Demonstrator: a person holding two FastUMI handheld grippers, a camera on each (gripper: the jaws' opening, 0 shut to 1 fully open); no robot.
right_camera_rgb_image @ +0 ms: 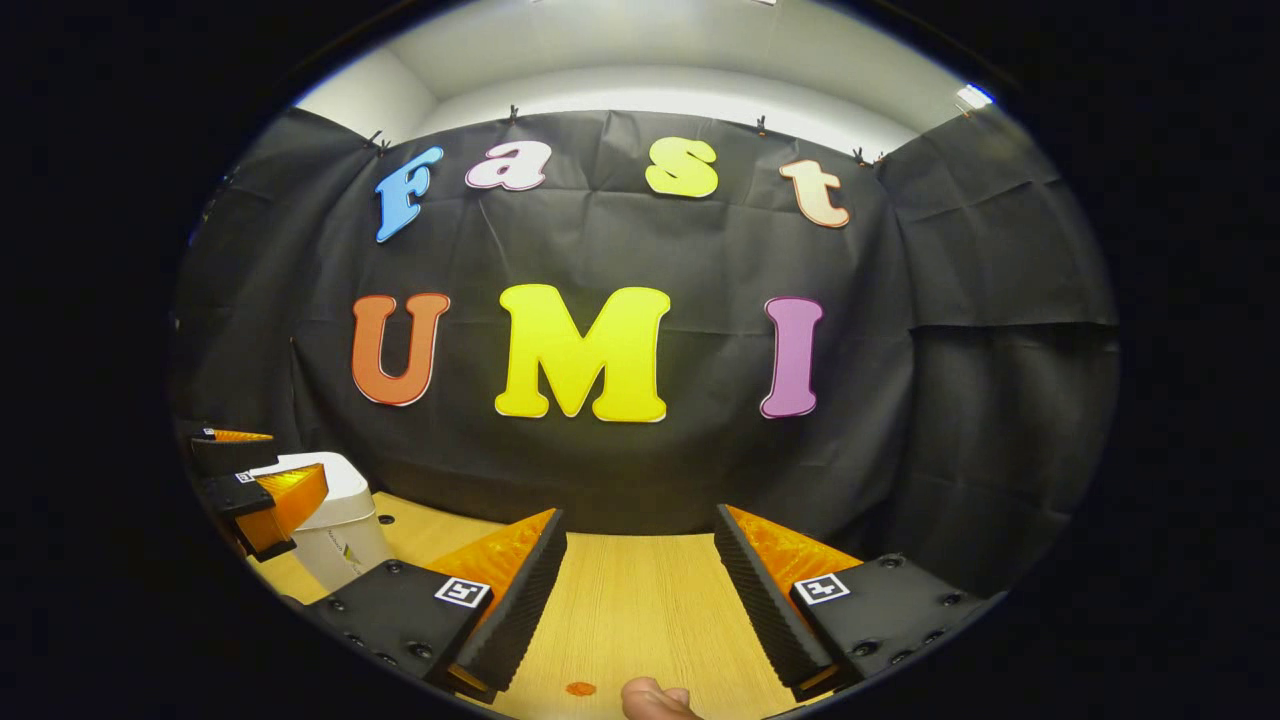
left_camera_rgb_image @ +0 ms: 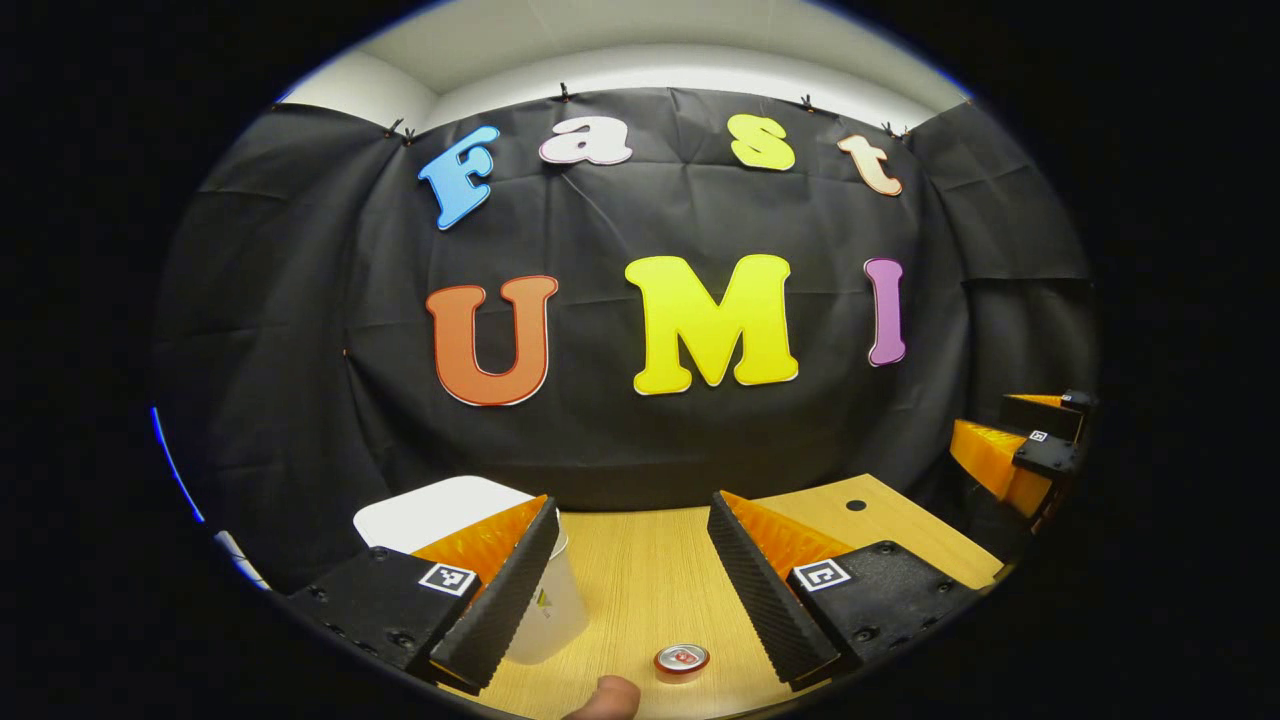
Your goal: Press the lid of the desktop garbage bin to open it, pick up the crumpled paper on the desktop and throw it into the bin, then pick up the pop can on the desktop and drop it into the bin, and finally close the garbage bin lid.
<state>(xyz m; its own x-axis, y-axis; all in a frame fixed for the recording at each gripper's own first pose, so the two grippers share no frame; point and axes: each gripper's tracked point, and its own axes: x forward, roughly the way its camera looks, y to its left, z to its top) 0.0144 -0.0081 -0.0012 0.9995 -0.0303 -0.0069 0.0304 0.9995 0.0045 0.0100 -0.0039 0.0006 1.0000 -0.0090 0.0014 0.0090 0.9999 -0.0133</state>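
Observation:
The white desktop bin [left_camera_rgb_image: 440, 508] stands on the wooden table, partly behind my left gripper's left finger, with its lid down. In the right gripper view the bin [right_camera_rgb_image: 335, 520] stands at the far left. The pop can [left_camera_rgb_image: 682, 658] stands upright low in the left gripper view, its silver and red top facing me, just inside the right finger. My left gripper [left_camera_rgb_image: 632, 505] is open above the table with nothing between its fingers, and it appears again as the left gripper [right_camera_rgb_image: 262, 465] beside the bin. My right gripper [right_camera_rgb_image: 640, 512] is open and holds nothing, and appears again as the right gripper [left_camera_rgb_image: 1010, 430] at the far right.
The wooden table [left_camera_rgb_image: 650, 580] ends at the black cloth wall. A round hole [left_camera_rgb_image: 856, 505] sits in its top near the back. A small orange spot [right_camera_rgb_image: 580, 688] lies on the wood. A person's fingertip [left_camera_rgb_image: 605, 695] pokes in at the bottom edge.

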